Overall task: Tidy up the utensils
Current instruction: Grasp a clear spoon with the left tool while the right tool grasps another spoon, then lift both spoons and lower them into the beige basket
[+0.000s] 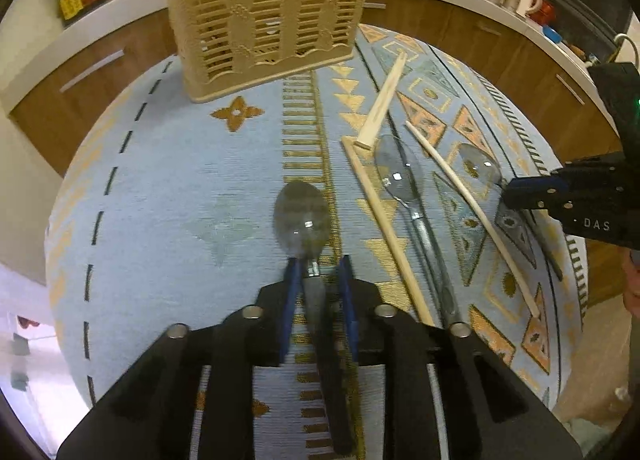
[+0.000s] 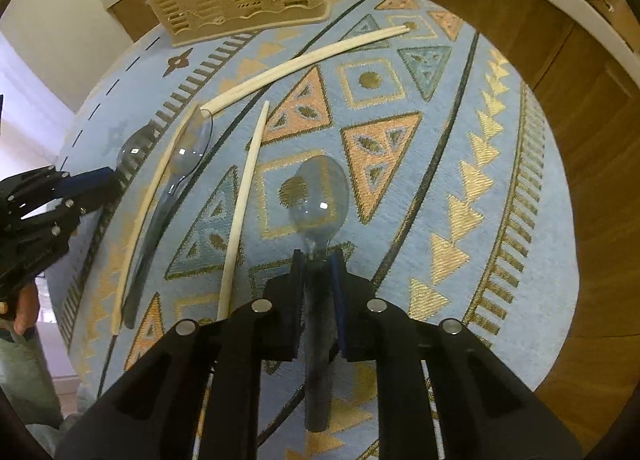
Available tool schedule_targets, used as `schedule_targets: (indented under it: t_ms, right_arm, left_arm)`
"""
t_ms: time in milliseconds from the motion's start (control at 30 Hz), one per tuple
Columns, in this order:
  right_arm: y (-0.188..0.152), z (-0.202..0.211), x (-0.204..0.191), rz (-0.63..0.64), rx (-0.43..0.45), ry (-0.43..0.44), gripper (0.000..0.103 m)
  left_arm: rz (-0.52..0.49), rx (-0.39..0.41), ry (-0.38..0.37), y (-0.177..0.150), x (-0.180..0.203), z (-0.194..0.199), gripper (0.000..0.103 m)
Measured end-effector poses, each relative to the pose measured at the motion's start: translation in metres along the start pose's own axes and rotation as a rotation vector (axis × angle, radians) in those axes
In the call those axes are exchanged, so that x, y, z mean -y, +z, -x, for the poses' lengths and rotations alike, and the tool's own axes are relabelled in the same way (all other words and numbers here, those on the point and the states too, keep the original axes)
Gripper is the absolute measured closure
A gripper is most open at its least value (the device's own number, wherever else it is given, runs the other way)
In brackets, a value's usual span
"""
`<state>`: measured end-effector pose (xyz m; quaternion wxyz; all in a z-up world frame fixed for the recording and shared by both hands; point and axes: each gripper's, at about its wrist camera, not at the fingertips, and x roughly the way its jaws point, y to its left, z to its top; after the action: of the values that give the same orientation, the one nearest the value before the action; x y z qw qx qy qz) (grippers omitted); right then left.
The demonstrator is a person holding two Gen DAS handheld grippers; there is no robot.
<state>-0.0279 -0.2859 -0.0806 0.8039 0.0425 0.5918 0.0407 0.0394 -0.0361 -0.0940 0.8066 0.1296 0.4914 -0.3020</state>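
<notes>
Each gripper, left [image 1: 318, 266] and right [image 2: 316, 256], has its jaws closed on a spoon; chopsticks [image 1: 378, 219] and the middle spoon [image 1: 400, 175] remain outside the basket [image 1: 264, 11].

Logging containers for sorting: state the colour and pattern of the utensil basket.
The basket is beige plastic with slotted, lattice-like walls; clearest in the left wrist view.

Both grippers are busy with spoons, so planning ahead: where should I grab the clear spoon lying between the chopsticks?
Grip the clear spoon on its slim handle, just below the bowl, coming straight down with jaws across the handle. It lies flat on the tablecloth, and a chopstick runs close alongside, so a side approach is crowded.
</notes>
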Motion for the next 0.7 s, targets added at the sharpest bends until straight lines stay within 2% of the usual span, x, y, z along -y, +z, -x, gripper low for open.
schedule_targets:
  t_ms: [100,200,267,300,333,433,533,700]
  right_arm:
    - [0.006,-0.002,0.004,-0.017,-0.042,0.048,0.081]
    - [0.012,-0.003,0.003,-0.009,-0.072,0.045,0.081]
    - [0.013,-0.004,0.0,-0.01,-0.083,0.037,0.081]
    - [0.014,-0.005,-0.002,-0.006,-0.088,0.029,0.085]
    - [0.014,-0.006,-0.004,0.005,-0.087,0.003,0.093]
    - [0.014,-0.006,-0.008,0.019,-0.067,-0.013,0.093]
    - [0.013,0.004,-0.01,0.022,0.005,0.025,0.093]
    - [0.016,0.043,-0.023,0.072,0.189,0.093,0.093]
  left_arm:
    - [-0.018,-0.028,0.013,0.005,0.004,-0.004,0.076]
    - [-0.045,-0.046,0.043,0.007,0.009,-0.007,0.077]
    - [-0.065,-0.043,0.094,0.007,0.014,-0.009,0.085]
    - [-0.074,-0.034,0.131,0.007,0.017,-0.01,0.091]
    - [-0.069,-0.023,0.158,0.007,0.02,-0.011,0.093]
    - [-0.05,0.027,0.205,0.004,0.026,-0.012,0.094]
    - [0.003,0.077,0.136,0.007,0.019,-0.005,0.094]
    - [0.086,0.323,0.047,0.022,-0.001,0.056,0.094]
